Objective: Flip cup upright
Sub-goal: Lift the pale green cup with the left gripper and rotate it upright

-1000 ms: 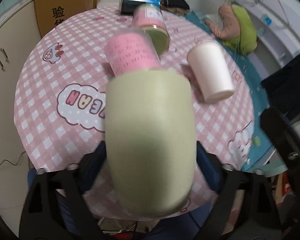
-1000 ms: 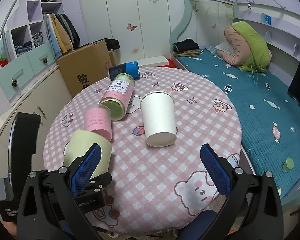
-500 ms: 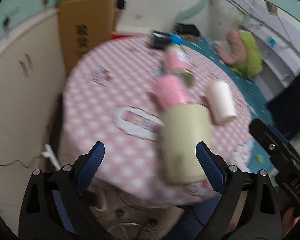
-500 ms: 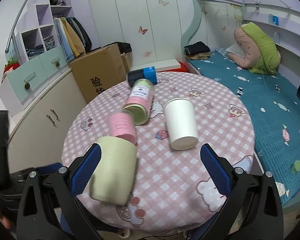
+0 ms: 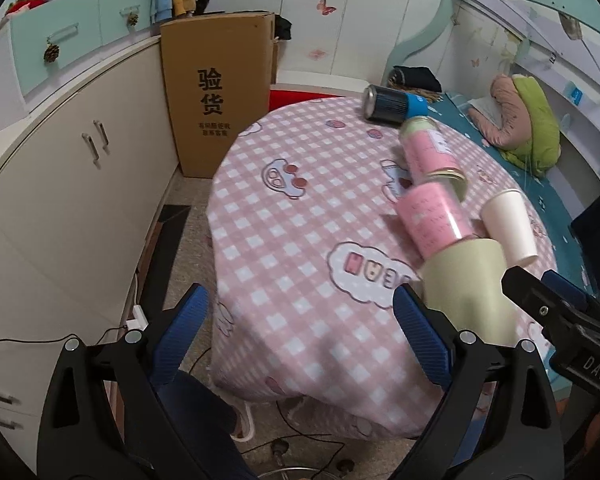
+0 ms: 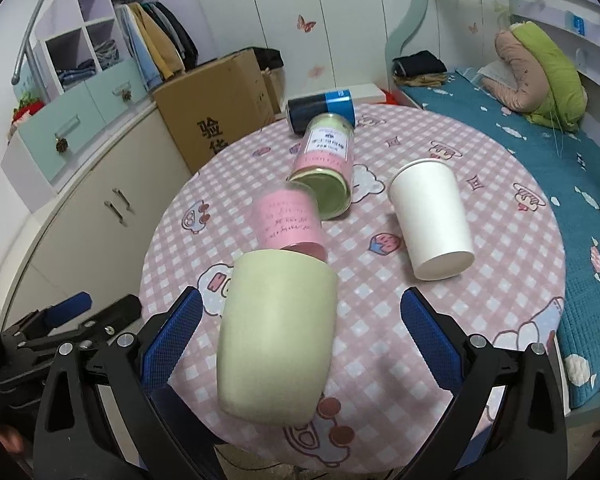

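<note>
A pale green cup [image 6: 276, 332] lies on its side near the front edge of the round table [image 6: 500, 248], base toward me; it also shows in the left wrist view [image 5: 468, 292]. My right gripper [image 6: 300, 332] is open, its blue pads on either side of the cup, not touching. My left gripper [image 5: 300, 332] is open and empty, left of the cup over the table's front left edge; its arm shows in the right wrist view [image 6: 68, 328].
A pink jar [image 6: 288, 220], a pink-and-green jar [image 6: 326, 160], a dark blue can [image 6: 320, 110] and a white paper cup [image 6: 432, 220] all lie on their sides on the pink checked cloth. A cardboard box [image 5: 216, 88] and cabinets stand left; a bed [image 6: 540, 152] lies right.
My left gripper let go of the green cup and pulled back left, off it. My right gripper has moved in around the cup, which lies on the table.
</note>
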The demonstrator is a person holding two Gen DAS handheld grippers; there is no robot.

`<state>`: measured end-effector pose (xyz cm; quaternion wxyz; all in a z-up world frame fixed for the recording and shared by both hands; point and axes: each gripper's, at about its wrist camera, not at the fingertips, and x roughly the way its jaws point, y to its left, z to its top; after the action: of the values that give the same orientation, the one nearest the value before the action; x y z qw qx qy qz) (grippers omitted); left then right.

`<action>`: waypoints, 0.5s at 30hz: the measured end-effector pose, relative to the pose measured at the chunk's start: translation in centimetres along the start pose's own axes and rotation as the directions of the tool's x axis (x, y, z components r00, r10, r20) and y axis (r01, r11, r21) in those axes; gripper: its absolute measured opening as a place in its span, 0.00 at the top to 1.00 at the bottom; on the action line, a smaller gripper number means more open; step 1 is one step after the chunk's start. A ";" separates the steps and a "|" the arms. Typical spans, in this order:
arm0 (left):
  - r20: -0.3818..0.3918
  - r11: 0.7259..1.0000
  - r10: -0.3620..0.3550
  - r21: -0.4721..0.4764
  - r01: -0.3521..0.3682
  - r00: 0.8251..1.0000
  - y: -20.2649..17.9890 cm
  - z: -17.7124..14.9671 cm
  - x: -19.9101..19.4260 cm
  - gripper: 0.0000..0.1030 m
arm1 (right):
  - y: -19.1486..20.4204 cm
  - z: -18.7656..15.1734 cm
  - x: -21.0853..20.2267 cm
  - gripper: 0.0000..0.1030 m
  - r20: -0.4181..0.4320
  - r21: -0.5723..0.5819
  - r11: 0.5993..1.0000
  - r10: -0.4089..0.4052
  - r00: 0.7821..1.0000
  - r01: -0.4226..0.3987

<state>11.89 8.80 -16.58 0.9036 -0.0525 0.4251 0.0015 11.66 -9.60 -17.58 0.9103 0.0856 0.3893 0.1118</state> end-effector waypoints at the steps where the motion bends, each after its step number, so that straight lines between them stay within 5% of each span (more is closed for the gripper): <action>1: -0.006 1.000 0.008 -0.005 -0.008 1.000 0.4 0.1 0.4 0.09 | 0.1 0.0 0.4 0.07 -0.008 0.003 1.000 0.002 1.000 -0.002; 15: -0.047 1.000 -0.020 -0.024 0.019 0.999 1.6 0.4 2.5 0.09 | -0.1 0.8 5.4 0.07 -0.154 0.079 0.992 0.114 0.982 -0.102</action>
<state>13.73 10.32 -18.40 0.8926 -0.0675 0.4457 -0.0036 15.91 -8.29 -20.77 0.8656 0.1297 0.4586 0.1535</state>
